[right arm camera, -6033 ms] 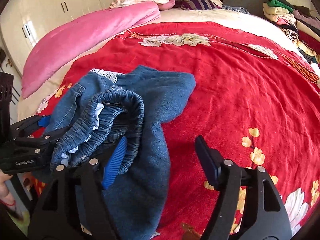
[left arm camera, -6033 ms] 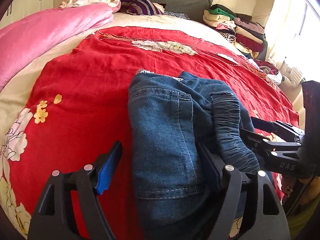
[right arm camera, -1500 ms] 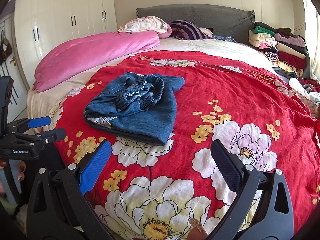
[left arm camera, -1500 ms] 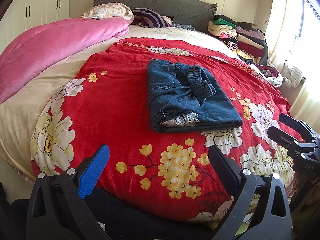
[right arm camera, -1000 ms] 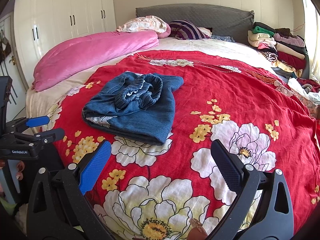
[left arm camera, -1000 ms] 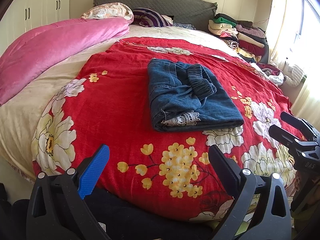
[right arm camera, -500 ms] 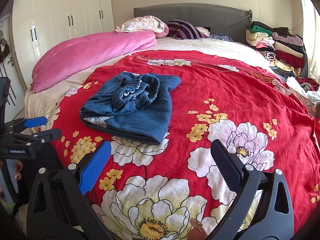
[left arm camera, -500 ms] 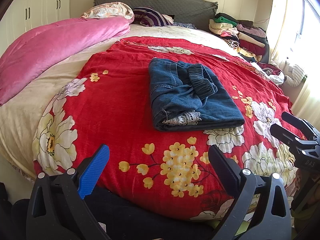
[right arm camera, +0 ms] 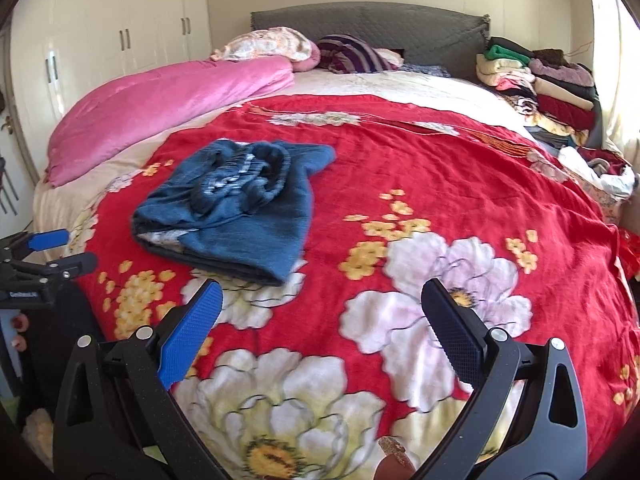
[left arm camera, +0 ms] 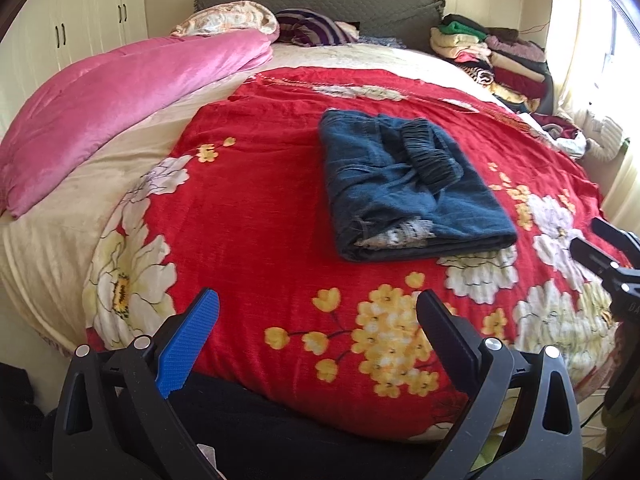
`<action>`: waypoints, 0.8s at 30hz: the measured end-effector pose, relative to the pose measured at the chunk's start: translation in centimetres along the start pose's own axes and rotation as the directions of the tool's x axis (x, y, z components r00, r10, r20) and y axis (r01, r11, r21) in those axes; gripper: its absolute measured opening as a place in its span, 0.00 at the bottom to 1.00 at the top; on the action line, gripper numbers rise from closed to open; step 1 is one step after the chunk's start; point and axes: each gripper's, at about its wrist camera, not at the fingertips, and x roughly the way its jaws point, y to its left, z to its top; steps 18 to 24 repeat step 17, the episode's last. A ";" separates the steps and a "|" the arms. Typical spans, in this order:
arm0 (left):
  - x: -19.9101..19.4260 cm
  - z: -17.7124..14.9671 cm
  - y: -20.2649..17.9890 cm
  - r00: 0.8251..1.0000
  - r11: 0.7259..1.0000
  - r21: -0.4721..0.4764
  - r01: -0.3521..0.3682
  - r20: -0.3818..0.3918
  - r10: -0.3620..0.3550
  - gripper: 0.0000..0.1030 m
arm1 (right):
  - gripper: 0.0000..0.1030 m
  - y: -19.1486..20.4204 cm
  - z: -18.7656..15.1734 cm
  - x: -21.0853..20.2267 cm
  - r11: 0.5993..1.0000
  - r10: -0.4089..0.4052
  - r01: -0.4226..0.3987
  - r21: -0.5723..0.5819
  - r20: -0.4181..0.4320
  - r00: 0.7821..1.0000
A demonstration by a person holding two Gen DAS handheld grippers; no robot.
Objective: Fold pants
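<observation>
The blue denim pants lie folded in a compact rectangle on the red flowered blanket, elastic waistband bunched on top. They also show in the right wrist view. My left gripper is open and empty, held back at the bed's near edge, well short of the pants. My right gripper is open and empty, to the right of the pants and apart from them. Each gripper shows at the edge of the other's view: the right one, the left one.
A pink quilt lies along the left side of the bed. Pillows rest against the grey headboard. Stacked folded clothes sit at the back right. White wardrobes stand to the left.
Six seconds ago both grippers were close at the pants, working the fold. Both have since drawn back to the bed's edge, open, leaving the pants folded. The right view drifted slightly right in the last second.
</observation>
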 end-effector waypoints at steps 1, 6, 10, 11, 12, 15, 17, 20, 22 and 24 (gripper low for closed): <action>0.1 0.1 0.3 1.000 1.000 -0.001 -0.003 0.001 0.003 0.96 | 0.91 -0.6 0.1 0.2 1.000 -0.012 0.012 0.007 0.001 1.000; 1.8 2.2 4.6 1.000 0.996 -0.088 0.016 0.010 -0.015 0.96 | 0.91 -4.9 0.5 0.9 0.991 -0.116 0.115 0.066 0.003 0.993; 5.2 5.5 9.9 0.998 0.985 -0.162 -0.056 -0.043 0.050 0.96 | 0.91 -11.0 1.4 1.4 0.966 -0.218 0.218 0.142 -0.014 0.976; 6.6 6.7 11.8 0.995 0.979 -0.181 -0.092 -0.059 0.083 0.96 | 0.91 -13.5 1.8 1.7 0.953 -0.251 0.252 0.168 -0.025 0.968; 7.6 7.6 13.0 0.991 0.974 -0.189 -0.124 -0.070 0.112 0.96 | 0.91 -15.3 2.0 2.1 0.938 -0.292 0.294 0.184 -0.040 0.956; 11.8 10.5 17.3 0.967 0.950 -0.199 -0.241 -0.136 0.217 0.96 | 0.91 -22.0 2.7 3.4 0.877 -0.417 0.428 0.217 -0.098 0.904; 14.4 12.3 19.9 0.954 0.935 -0.213 -0.283 -0.164 0.251 0.96 | 0.91 -25.2 3.0 4.4 0.847 -0.459 0.479 0.229 -0.140 0.877; 14.4 12.3 19.9 0.954 0.935 -0.213 -0.283 -0.164 0.251 0.96 | 0.91 -25.2 3.0 4.4 0.847 -0.459 0.479 0.229 -0.140 0.877; 14.4 12.3 19.9 0.954 0.935 -0.213 -0.283 -0.164 0.251 0.96 | 0.91 -25.2 3.0 4.4 0.847 -0.459 0.479 0.229 -0.140 0.877; 14.4 12.3 19.9 0.954 0.935 -0.213 -0.283 -0.164 0.251 0.96 | 0.91 -25.2 3.0 4.4 0.847 -0.459 0.479 0.229 -0.140 0.877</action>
